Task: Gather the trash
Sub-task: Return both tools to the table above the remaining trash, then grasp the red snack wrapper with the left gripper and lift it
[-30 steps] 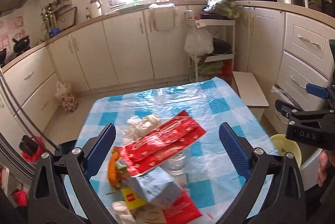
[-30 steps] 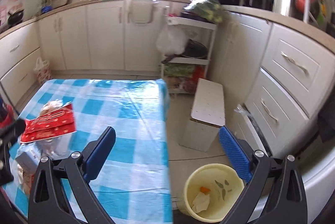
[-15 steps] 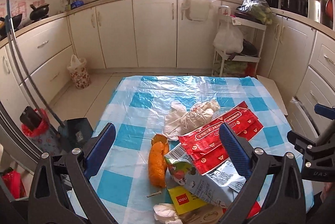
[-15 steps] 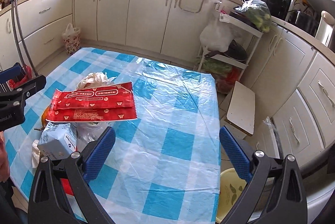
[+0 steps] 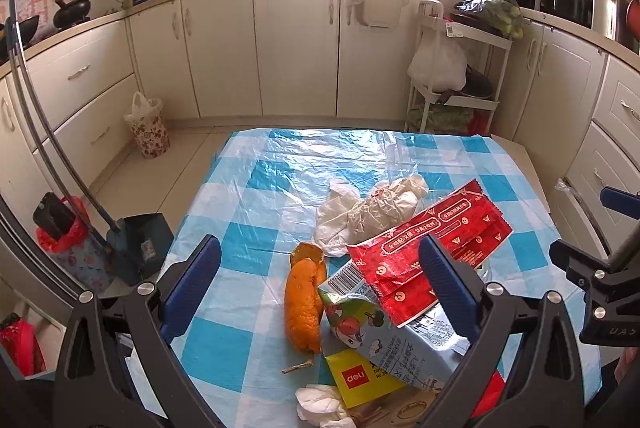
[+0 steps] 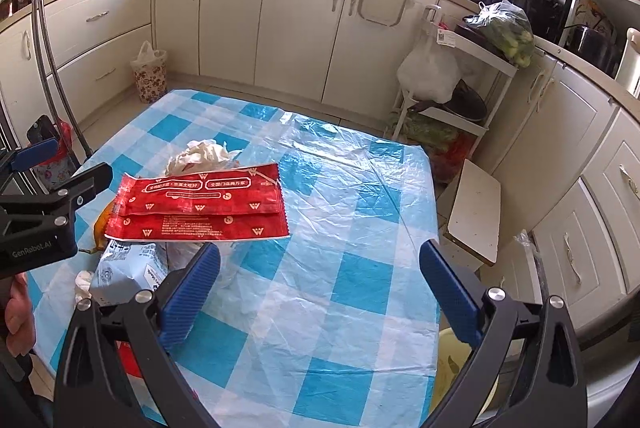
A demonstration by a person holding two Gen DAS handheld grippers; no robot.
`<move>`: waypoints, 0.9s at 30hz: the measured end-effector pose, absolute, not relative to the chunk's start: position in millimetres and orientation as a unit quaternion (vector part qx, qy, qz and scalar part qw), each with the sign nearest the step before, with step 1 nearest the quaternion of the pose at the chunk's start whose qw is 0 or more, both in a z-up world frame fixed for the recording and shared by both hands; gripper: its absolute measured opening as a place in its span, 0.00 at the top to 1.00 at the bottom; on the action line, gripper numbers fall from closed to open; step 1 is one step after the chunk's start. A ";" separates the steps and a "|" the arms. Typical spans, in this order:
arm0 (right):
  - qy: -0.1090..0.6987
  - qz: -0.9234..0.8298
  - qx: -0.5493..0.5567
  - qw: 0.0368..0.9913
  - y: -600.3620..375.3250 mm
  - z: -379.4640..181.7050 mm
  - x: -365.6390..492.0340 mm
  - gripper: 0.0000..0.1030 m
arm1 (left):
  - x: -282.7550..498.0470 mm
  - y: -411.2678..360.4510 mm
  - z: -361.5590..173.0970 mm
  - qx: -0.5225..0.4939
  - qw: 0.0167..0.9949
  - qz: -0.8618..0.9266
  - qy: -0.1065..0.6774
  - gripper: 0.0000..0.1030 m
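both grippers, left (image 5: pixel 320 280) and right (image 6: pixel 320 280), gape wide, seemingly empty.

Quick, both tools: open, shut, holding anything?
Left tool: open, holding nothing, above the trash pile.
Right tool: open, holding nothing, over the tablecloth.

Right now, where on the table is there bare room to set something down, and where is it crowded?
Free: the far strip of the checked tablecloth beyond the crumpled white paper, and the whole side to the right of the red wrapper in the right wrist view. Crowded: the near corner, where the orange peel, blue snack bag and yellow packet pile together.
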State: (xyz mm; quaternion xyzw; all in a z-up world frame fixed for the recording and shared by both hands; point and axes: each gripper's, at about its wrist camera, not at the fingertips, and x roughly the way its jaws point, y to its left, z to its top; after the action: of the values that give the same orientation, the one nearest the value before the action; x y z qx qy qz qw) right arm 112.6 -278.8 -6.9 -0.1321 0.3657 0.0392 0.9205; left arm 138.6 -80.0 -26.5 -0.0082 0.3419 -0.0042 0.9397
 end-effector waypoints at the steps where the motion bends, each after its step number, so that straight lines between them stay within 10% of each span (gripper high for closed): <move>1: 0.366 0.039 -0.132 0.920 -278.7 -7.1 112.8 0.07 | 138.5 -79.2 -27.2 -0.008 0.939 -0.005 0.343 0.07; 27: 0.408 0.060 -0.103 0.905 -290.0 -17.3 119.4 0.07 | 146.1 -109.7 -36.4 0.053 0.924 -0.087 0.369 0.07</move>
State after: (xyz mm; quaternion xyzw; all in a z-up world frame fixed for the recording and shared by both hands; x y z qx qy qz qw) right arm 119.4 -290.0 -17.3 -0.1025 0.4083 0.0598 0.9051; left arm 146.1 -109.7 -36.4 0.0531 0.3695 -0.0868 0.9237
